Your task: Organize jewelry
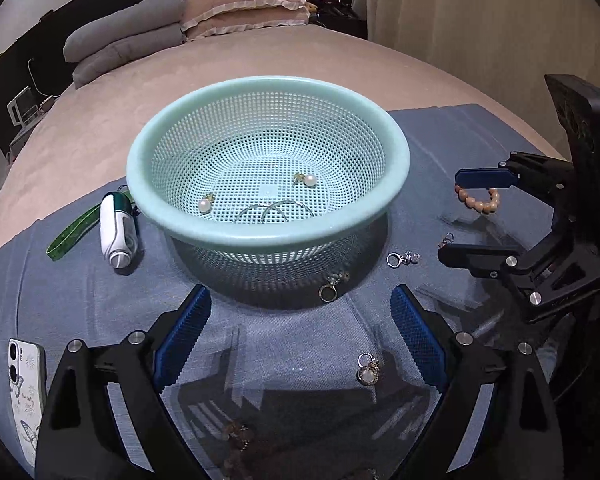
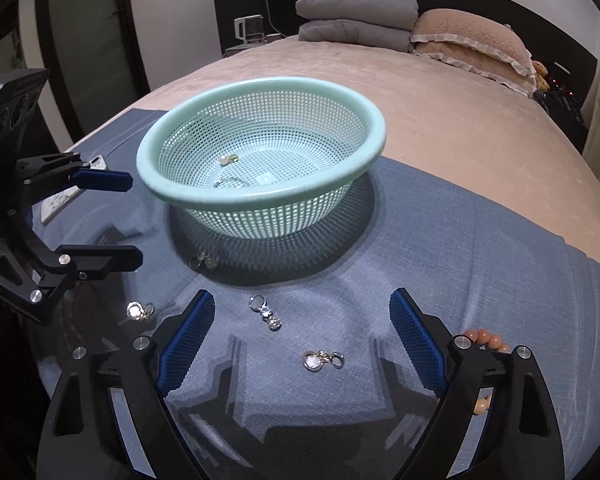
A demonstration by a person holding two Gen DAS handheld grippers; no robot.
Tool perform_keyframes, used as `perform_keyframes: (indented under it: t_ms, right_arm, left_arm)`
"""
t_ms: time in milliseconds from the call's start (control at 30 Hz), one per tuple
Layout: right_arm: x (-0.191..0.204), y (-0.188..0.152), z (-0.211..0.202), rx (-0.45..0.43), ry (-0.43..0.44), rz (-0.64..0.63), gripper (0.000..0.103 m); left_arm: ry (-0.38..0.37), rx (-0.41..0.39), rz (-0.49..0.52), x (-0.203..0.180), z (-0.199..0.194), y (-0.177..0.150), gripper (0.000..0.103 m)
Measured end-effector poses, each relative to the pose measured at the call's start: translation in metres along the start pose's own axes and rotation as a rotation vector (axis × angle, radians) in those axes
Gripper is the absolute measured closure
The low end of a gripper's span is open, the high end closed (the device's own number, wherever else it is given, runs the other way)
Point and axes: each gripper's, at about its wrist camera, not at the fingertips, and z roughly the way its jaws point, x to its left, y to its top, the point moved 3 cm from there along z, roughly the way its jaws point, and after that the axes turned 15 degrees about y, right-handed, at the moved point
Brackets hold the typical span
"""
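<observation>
Two claws are held above a bed [image 2: 440, 92] spread with a blue cloth [image 1: 284, 344]; both stand released, jaws wide, with nothing gripped. A mint mesh basket [image 1: 396, 152] sits on the cloth and already holds two pearl earrings [image 1: 310, 180] and a pair of hoop earrings [image 1: 276, 210].

A phone [image 1: 26, 392] and a small white device [image 1: 118, 232] lie to the left of the basket and are not part of the work.

Remaining jewelry lies loose on the cloth. A bead bracelet [image 1: 480, 200] rests beside the far finger of the right claw [image 1: 466, 216], as seen from the left wrist view. A gold ring earring [image 1: 332, 288] lies just in front of the basket. A round pendant earring [image 1: 367, 372] lies between the fingers of the left claw [image 1: 300, 344], nearer its right finger. In the right wrist view, a crystal drop earring [image 2: 266, 314] and a round silver earring [image 2: 322, 359] lie between the fingers of the right claw [image 2: 302, 340].

The step in hand is judged to be the descent onto one piece per claw. Each target should be centred between the pads before closure. The tips should be lowered to the cloth so that the thin metal is caught, not the fabric. Only one earring should be enclosed at a time.
</observation>
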Motion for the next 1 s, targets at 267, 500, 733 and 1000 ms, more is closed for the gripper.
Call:
perform_keyframes:
  t_ms: [267, 500, 733, 1000]
  right_arm:
    - [0.006, -0.008, 0.024, 0.051, 0.05, -0.017, 0.029]
    - [0.01, -0.011, 0.043, 0.065, 0.061, -0.031, 0.044]
    - [0.009, -0.013, 0.048, 0.046, 0.061, -0.013, 0.06]
    - [0.018, -0.017, 0.051, 0.034, 0.063, 0.022, 0.091]
  left_arm:
    - [-0.021, 0.021, 0.037, -0.02, 0.017, -0.005, 0.023]
    - [-0.055, 0.063, 0.053, -0.032, 0.036, -0.007, 0.048]
    - [-0.048, 0.099, 0.048, -0.032, 0.047, -0.008, 0.068]
    - [-0.051, 0.103, 0.056, -0.04, 0.05, -0.011, 0.094]
